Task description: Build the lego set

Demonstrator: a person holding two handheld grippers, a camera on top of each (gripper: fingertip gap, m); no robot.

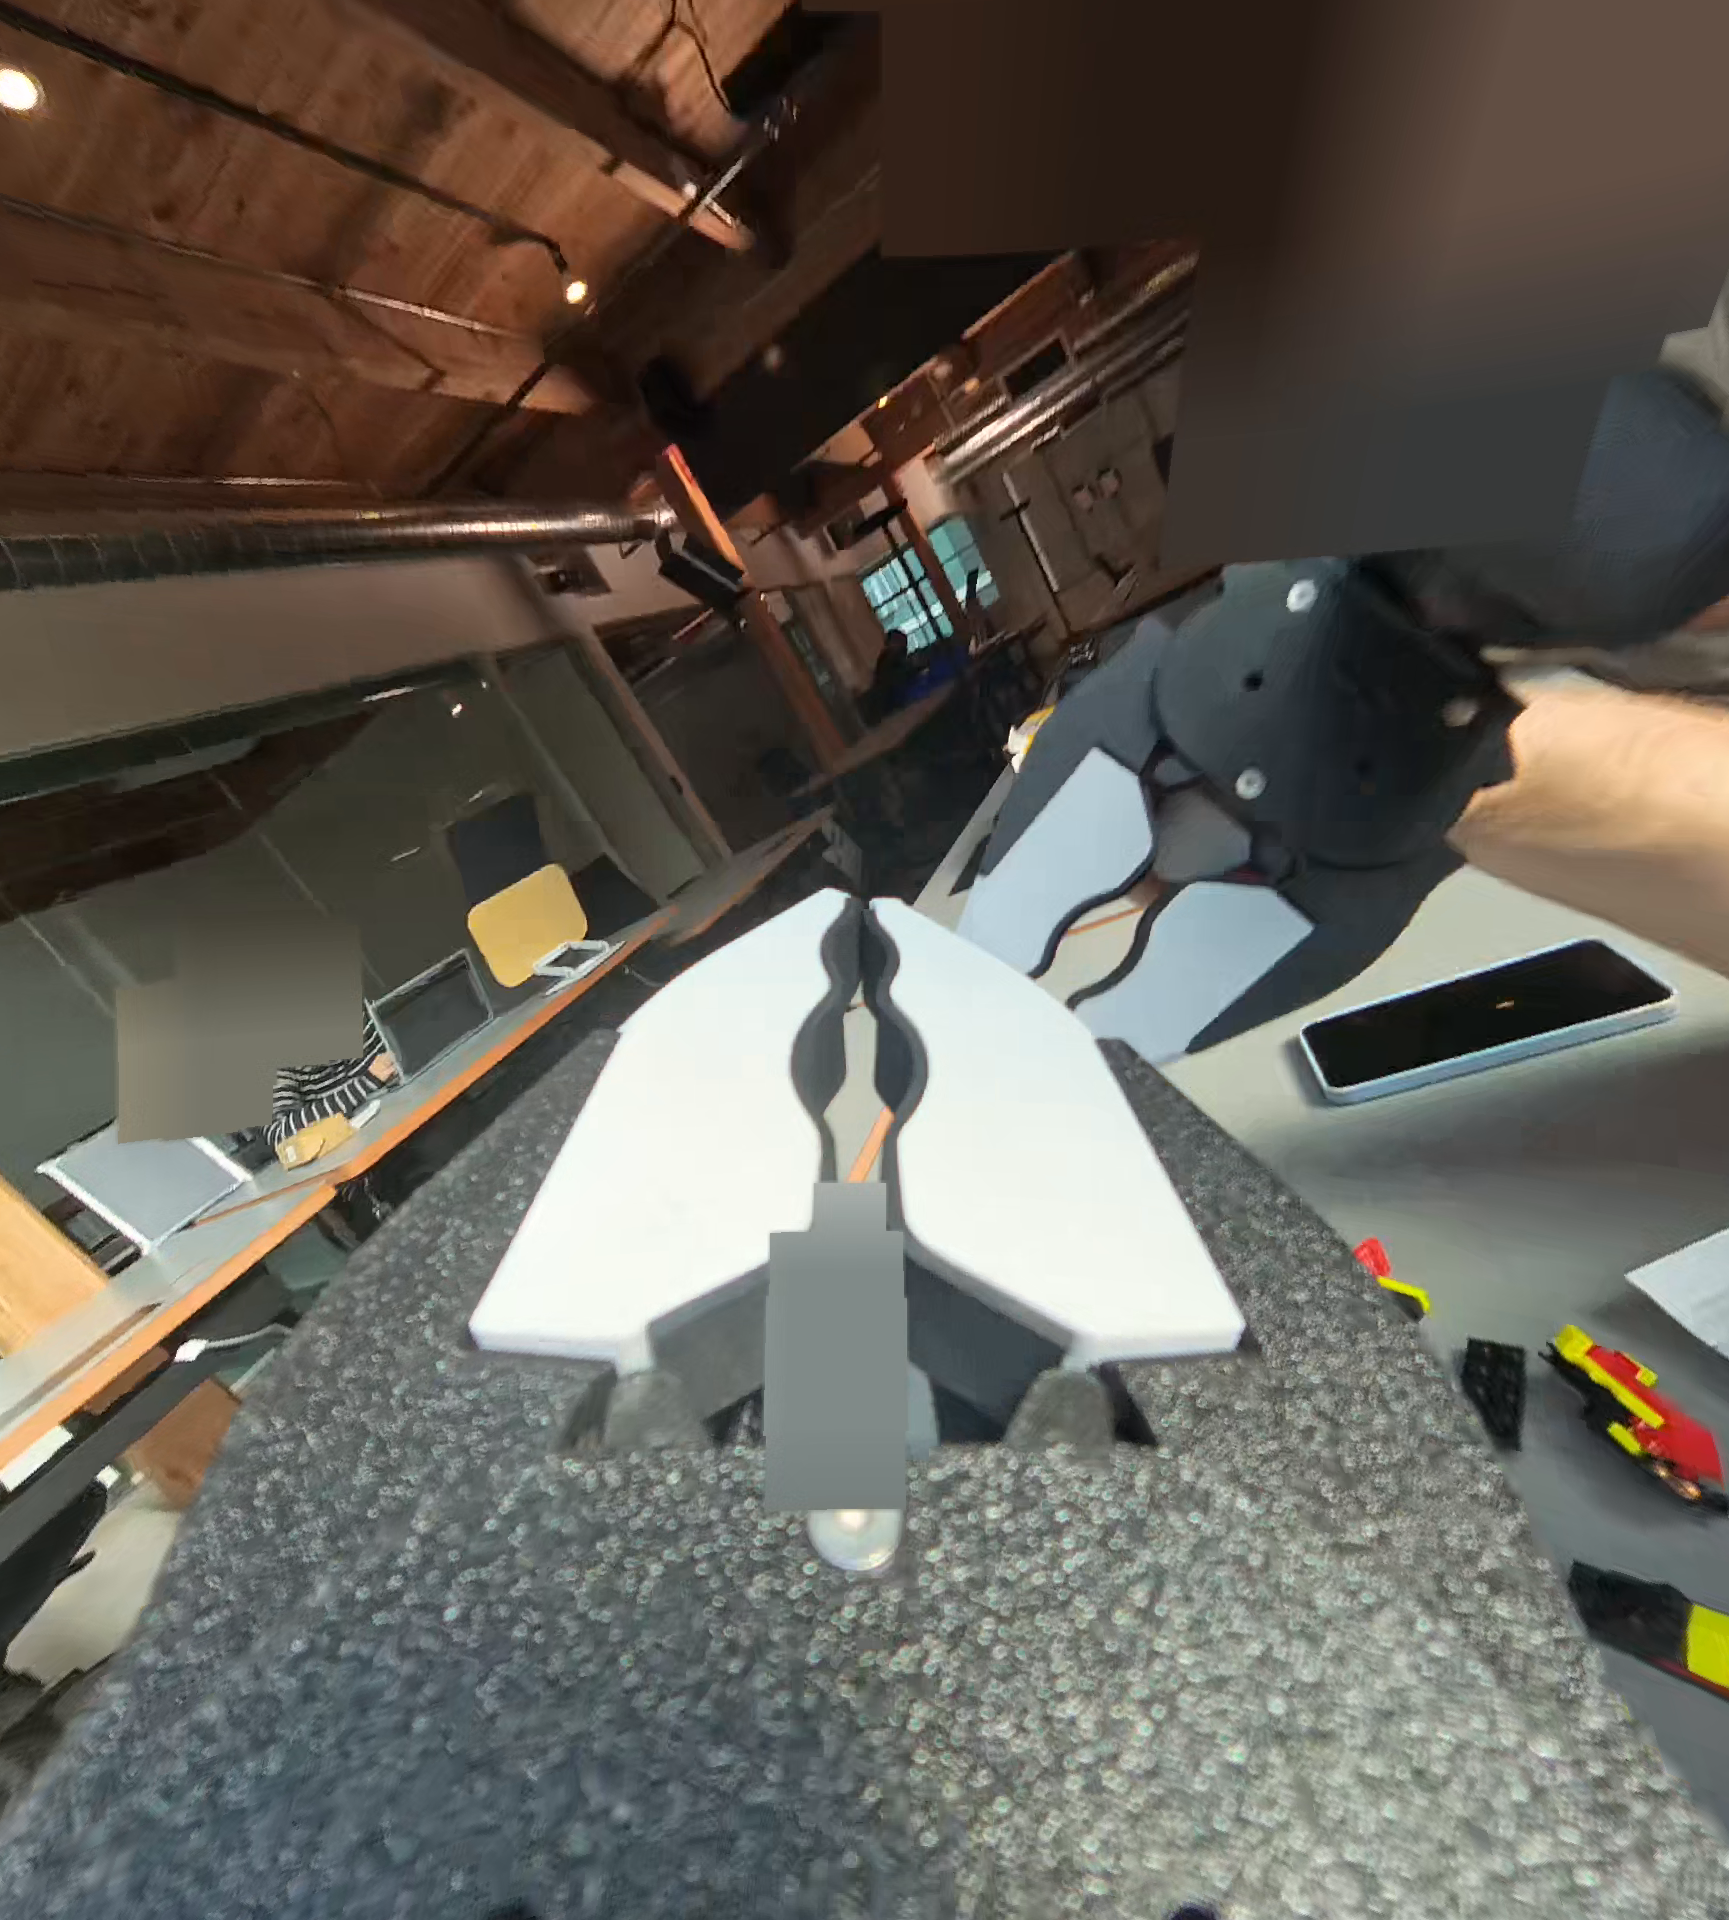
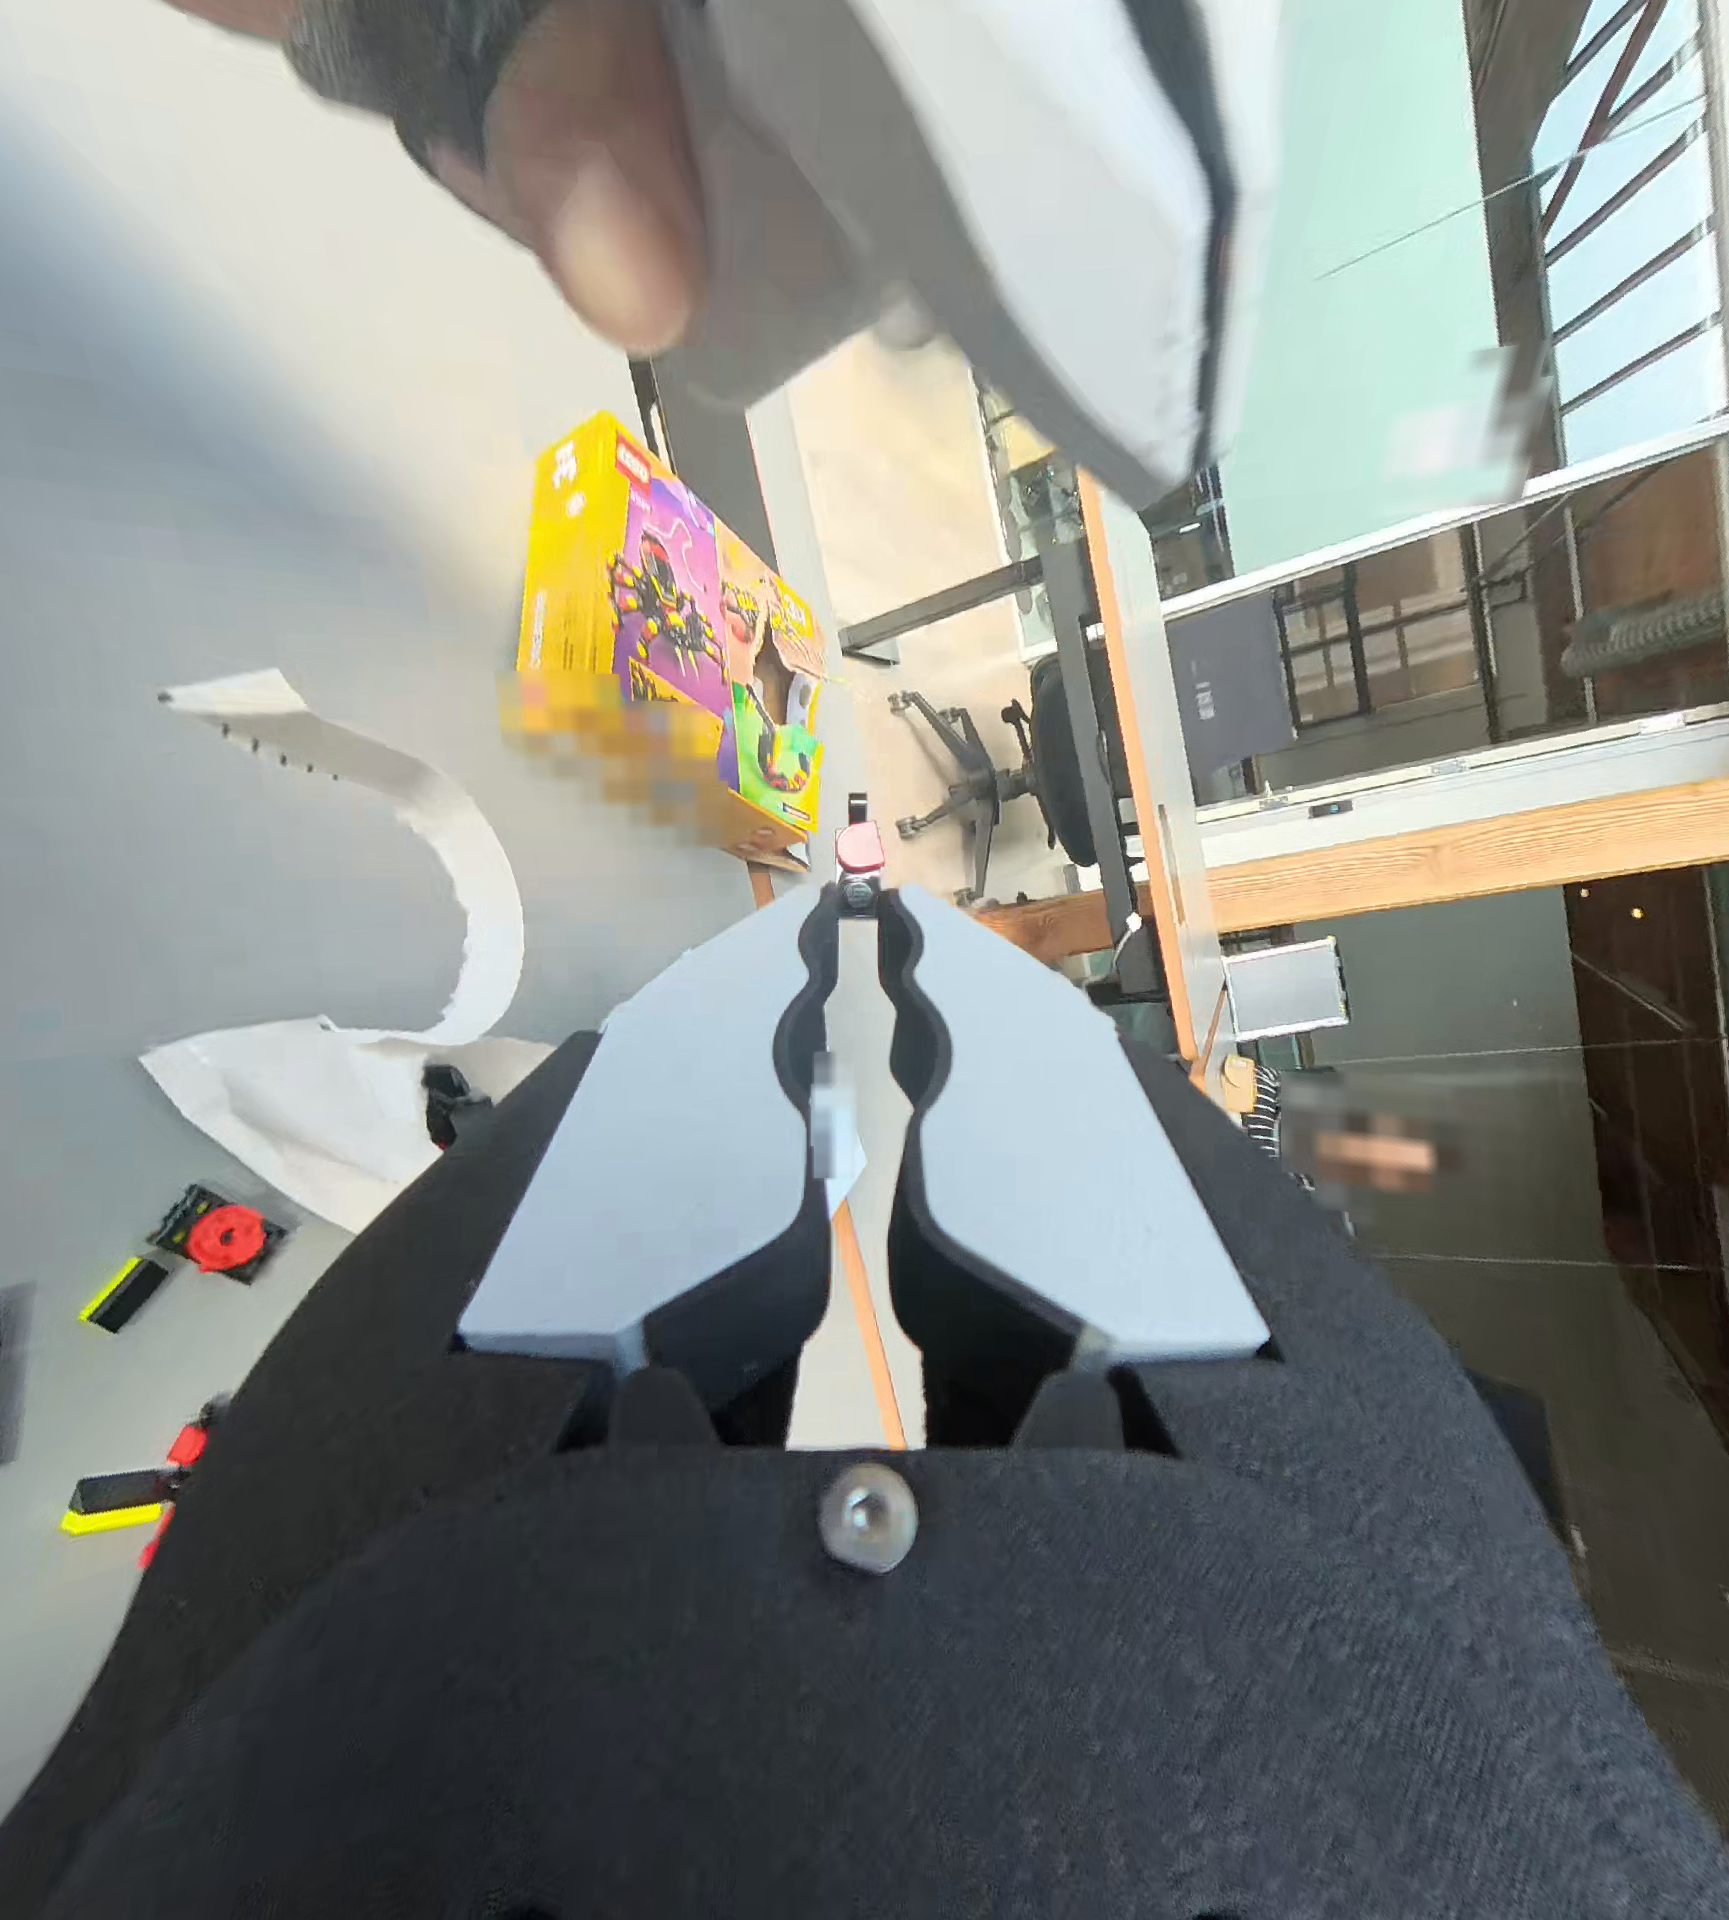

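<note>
Right gripper (image 2: 858, 902) fingers pinch a small red piece (image 2: 860, 847); left gripper (image 1: 865, 920) fingers clenched empty, phone (image 1: 1488, 1018) nearby.

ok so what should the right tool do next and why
Probably bring the right tool back down toward the loose bricks. It is shut on a small red piece at its tips, raised off the grey table, aimed away from the red and yellow part-build. The left tool is shut and empty, so it could steady that build.
</note>
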